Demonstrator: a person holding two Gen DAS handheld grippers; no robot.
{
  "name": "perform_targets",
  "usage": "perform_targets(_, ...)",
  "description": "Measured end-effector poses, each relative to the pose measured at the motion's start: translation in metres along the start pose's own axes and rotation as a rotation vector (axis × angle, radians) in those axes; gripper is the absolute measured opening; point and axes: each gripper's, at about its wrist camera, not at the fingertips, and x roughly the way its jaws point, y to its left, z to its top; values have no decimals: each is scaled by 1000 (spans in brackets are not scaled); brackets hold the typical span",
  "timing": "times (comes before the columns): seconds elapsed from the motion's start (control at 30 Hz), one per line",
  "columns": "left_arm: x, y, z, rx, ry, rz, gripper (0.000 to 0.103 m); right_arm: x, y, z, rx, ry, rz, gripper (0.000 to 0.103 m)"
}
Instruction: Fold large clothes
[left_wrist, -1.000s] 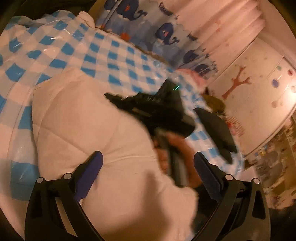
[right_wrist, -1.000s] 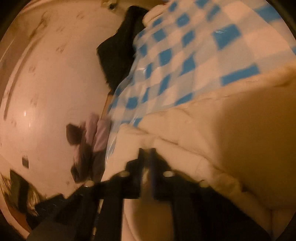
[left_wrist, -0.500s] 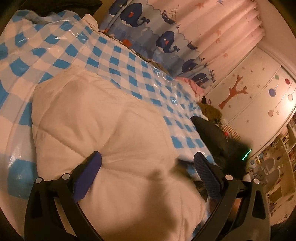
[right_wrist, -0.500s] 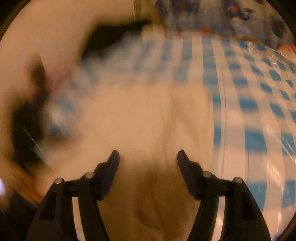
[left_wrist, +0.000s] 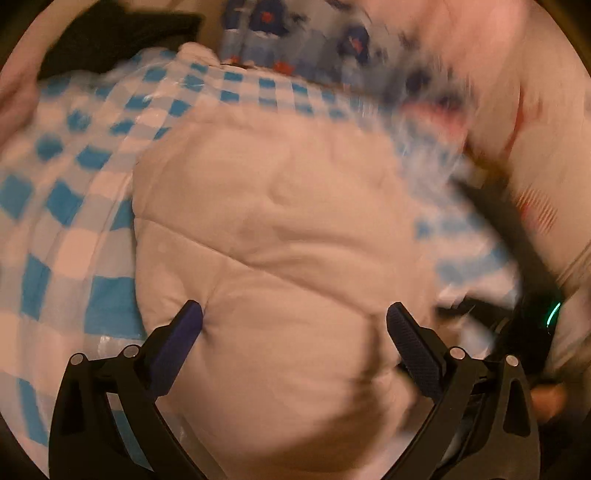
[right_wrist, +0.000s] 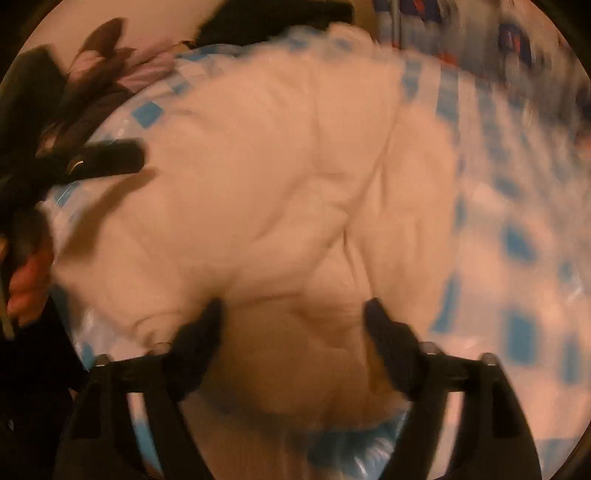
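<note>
A puffy white quilted jacket (left_wrist: 280, 236) lies folded into a thick bundle on the blue-and-white checked cover (left_wrist: 70, 206). My left gripper (left_wrist: 294, 325) is open, its fingers spread above the jacket's near part. My right gripper (right_wrist: 293, 317) is open over the jacket (right_wrist: 280, 177) from the other side, its view blurred. The right gripper also shows at the right edge of the left wrist view (left_wrist: 532, 325), with a green light. The left gripper shows as a black finger at the left of the right wrist view (right_wrist: 107, 158).
The checked cover (right_wrist: 517, 243) carries a clear plastic sheet. A whale-print curtain (left_wrist: 295, 44) hangs beyond the far edge. Dark clothes (right_wrist: 66, 92) lie heaped at the left of the right wrist view, and a dark garment (left_wrist: 110, 33) lies at the far corner.
The right gripper, shut a second ago, opened and swung round over the jacket. The left view has turned to face the jacket squarely. The jacket stays flat on the cover.
</note>
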Motion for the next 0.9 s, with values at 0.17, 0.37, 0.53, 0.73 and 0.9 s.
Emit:
perform_targets(0.17,-13,10,7,-55,-7,-5,95,-47,-1,7,38,-19,17,81)
perform_targets(0.37,-22,8,4,-16,-10,-2,95,-96,-14,73,141,-248,98,85)
perform_targets(0.53,-15,-2,2,6,-10,34,95,-3,-11,126,108,-88,-39,86)
perform_targets(0.73,-5,-11,4,58,23,88,96,19,-51,104,251,-18,145,96)
perform_targets(0.9,-19,-13,5,60,6,123,96,-68,-41,54,217,-192,213,96)
